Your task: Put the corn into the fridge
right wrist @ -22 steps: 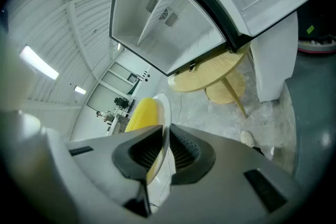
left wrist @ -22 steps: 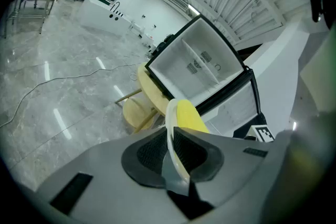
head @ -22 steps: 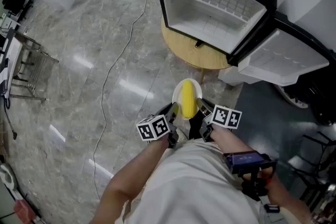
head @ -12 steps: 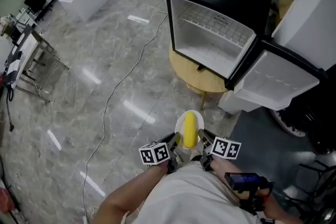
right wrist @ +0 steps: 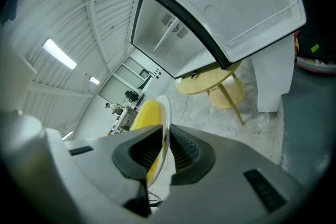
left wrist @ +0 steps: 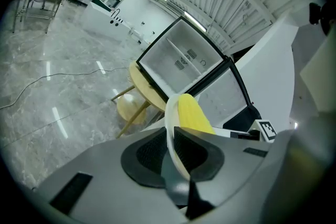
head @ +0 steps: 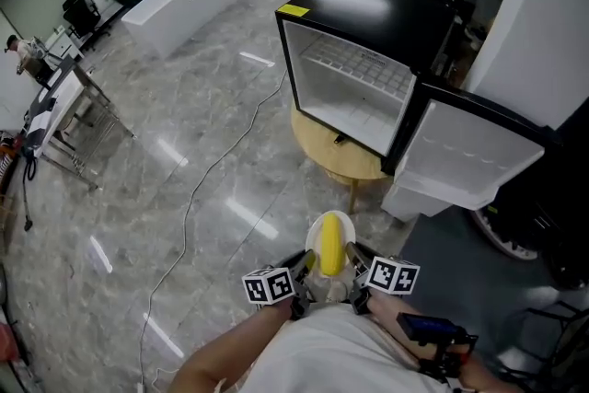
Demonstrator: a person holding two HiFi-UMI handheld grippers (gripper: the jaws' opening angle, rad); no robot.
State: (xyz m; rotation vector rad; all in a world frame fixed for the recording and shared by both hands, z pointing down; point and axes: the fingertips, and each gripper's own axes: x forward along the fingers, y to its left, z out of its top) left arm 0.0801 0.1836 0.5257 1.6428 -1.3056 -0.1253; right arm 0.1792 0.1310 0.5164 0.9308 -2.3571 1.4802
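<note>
Corn (head: 330, 246), smooth yellow, on white plate (head: 350, 233)

Bright yellow corn cob (head: 330, 246), plain white round plate (head: 332, 215), glossy black box-shaped fridge (head: 368, 0) with a white lining, pale tan round wooden table (head: 317, 144), grey marbled stone floor (head: 156, 115) streaked with white glare, and black-and-white square-patterned cubes on the left gripper (head: 306, 266) and right gripper (head: 355, 264).

White shirt (head: 308, 354), black-and-white marker cubes (head: 269, 286)
</note>
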